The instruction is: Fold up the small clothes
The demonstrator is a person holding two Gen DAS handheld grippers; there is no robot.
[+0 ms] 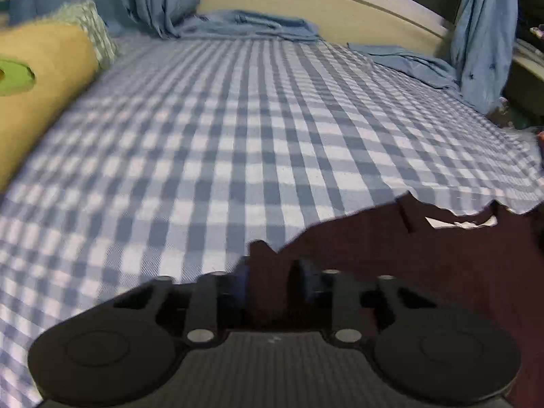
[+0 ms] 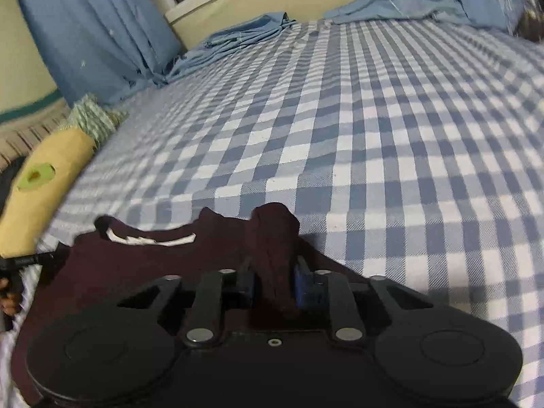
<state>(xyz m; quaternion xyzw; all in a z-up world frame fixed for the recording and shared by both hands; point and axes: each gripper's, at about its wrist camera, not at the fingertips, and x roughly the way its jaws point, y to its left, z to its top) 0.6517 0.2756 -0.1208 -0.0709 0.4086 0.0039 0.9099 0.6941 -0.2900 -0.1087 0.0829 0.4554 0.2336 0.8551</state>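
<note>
Checked bedsheet fills both frames. Your left gripper and right gripper sit low at bottom centre, each clenched on the maroon garment.

No legible text, brand, number or sign appears in either view. The white mark on the dark maroon garment, left of centre in the right wrist view, cannot be read.
</note>
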